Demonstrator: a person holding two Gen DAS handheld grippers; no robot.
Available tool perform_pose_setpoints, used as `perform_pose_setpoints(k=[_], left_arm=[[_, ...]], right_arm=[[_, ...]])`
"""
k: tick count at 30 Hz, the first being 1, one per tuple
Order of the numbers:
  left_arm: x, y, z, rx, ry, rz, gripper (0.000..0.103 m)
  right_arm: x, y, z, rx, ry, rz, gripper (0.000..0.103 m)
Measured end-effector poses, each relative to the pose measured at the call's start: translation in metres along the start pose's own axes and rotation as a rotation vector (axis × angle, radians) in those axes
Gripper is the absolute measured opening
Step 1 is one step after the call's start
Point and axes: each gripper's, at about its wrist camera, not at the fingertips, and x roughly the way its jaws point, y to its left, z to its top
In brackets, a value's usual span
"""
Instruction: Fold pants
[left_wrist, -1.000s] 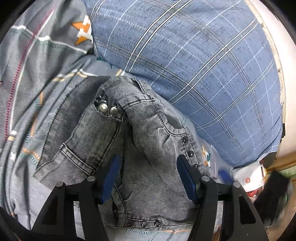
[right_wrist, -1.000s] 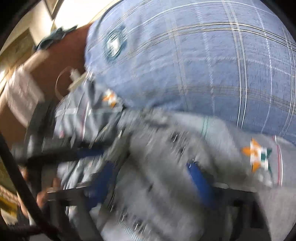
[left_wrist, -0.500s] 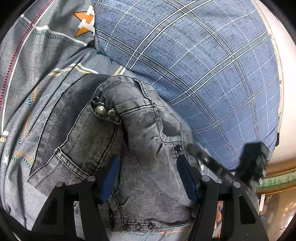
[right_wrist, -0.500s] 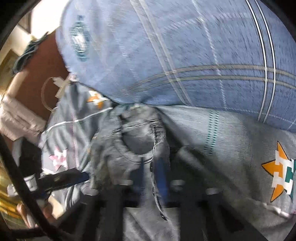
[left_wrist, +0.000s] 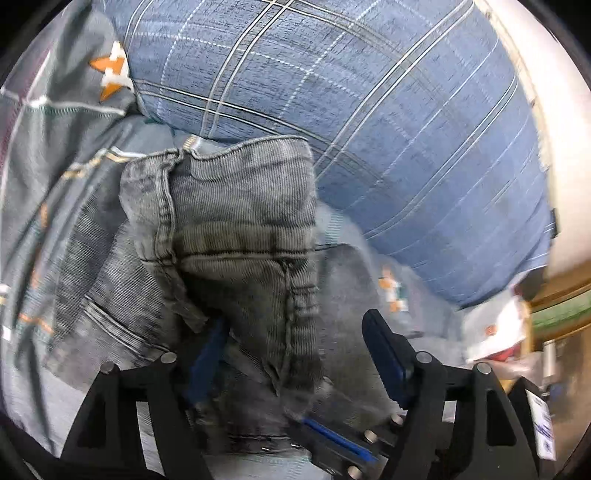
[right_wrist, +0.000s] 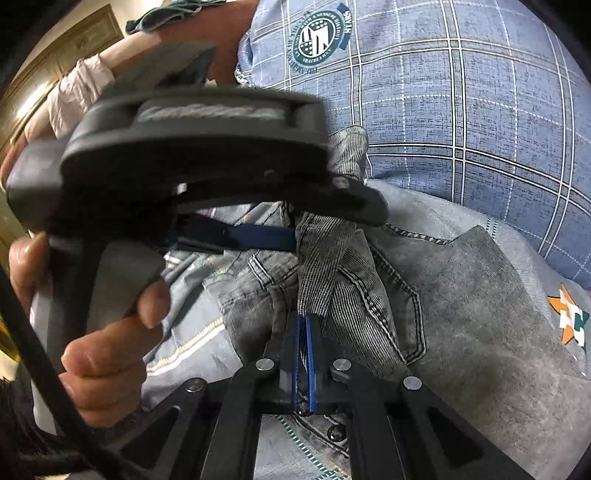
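Grey patterned bedspread (left_wrist: 55, 177) under grey pants (left_wrist: 236, 229); right gripper (right_wrist: 303, 354) clamping them, left gripper (left_wrist: 295, 343) wide.

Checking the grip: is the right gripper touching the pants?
Touching. The right wrist view shows the right gripper with jaws shut on a fold of the pants.

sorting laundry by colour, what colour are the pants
Washed grey denim pants; right wrist view shows it best.

Right gripper (right_wrist: 303, 354): blue pads closed on a fold of the grey pants (right_wrist: 369, 295). Left gripper (right_wrist: 291, 221), held by a hand (right_wrist: 96, 332), contacts the same raised fold. Blue plaid pillow (right_wrist: 461, 92) behind
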Motion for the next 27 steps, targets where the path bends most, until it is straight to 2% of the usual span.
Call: perform_pose_setpoints(k=[1, 3, 7, 9, 10, 11, 13, 14, 15, 17, 18, 19, 20, 21, 22, 24, 26, 27], left_arm=[[0.0, 0.004, 0.0, -0.018, -0.022, 0.031, 0.054], [0.001, 0.016, 0.003, -0.054, -0.031, 0.075, 0.029], [-0.002, 0.023, 0.005, -0.084, -0.029, 0.041, 0.013], [-0.007, 0.019, 0.004, -0.078, -0.037, 0.032, 0.011], [-0.008, 0.019, 0.004, -0.078, -0.034, 0.03, 0.011], [-0.009, 0.021, 0.002, -0.081, -0.028, 0.025, 0.011], [-0.007, 0.023, 0.002, -0.092, 0.0, 0.013, 0.011], [-0.006, 0.024, 0.001, -0.1, 0.011, 0.002, 0.011], [-0.007, 0.028, 0.001, -0.119, 0.013, -0.015, 0.011], [-0.013, 0.029, -0.001, -0.132, 0.0, -0.038, 0.011], [-0.019, 0.029, -0.001, -0.138, -0.024, -0.071, 0.011], [-0.023, 0.029, -0.001, -0.139, -0.045, -0.098, 0.011], [-0.028, 0.027, 0.001, -0.137, -0.074, -0.135, 0.011], [-0.033, 0.026, 0.002, -0.136, -0.105, -0.174, 0.011], [-0.039, 0.025, 0.003, -0.138, -0.152, -0.223, 0.01], [-0.049, 0.023, 0.004, -0.136, -0.224, -0.32, 0.01], [-0.056, 0.019, 0.002, -0.12, -0.256, -0.362, 0.01], [-0.061, 0.017, -0.003, -0.099, -0.271, -0.342, 0.01]], right_arm=[[0.001, -0.002, -0.001, 0.015, 0.001, 0.012, 0.003], [0.003, -0.004, -0.005, 0.032, 0.008, 0.001, 0.003], [0.0, 0.0, -0.009, 0.04, -0.017, -0.045, 0.004], [-0.01, 0.006, -0.008, 0.039, -0.054, -0.085, 0.005], [-0.016, 0.007, -0.007, 0.038, -0.069, -0.096, 0.01], [-0.02, 0.009, -0.004, 0.032, -0.08, -0.127, 0.018], [-0.02, 0.011, -0.001, 0.019, -0.078, -0.177, 0.085], [-0.02, 0.011, 0.0, 0.017, -0.098, -0.184, 0.086], [-0.019, 0.011, 0.0, 0.015, -0.109, -0.168, 0.086], [-0.01, 0.01, 0.003, 0.008, -0.074, -0.16, 0.08], [-0.004, 0.011, 0.005, -0.008, -0.065, -0.172, 0.071], [0.005, 0.01, 0.007, -0.02, -0.042, -0.185, 0.044], [0.012, 0.008, 0.01, -0.014, -0.012, -0.207, 0.024], [0.015, 0.005, 0.014, 0.005, 0.001, -0.217, 0.011], [0.01, 0.001, 0.019, 0.029, -0.019, -0.215, 0.011], [-0.017, -0.002, 0.029, 0.075, -0.12, -0.243, 0.011], [-0.034, 0.001, 0.033, 0.081, -0.182, -0.282, 0.011], [-0.037, 0.006, 0.033, 0.075, -0.198, -0.293, 0.011]])
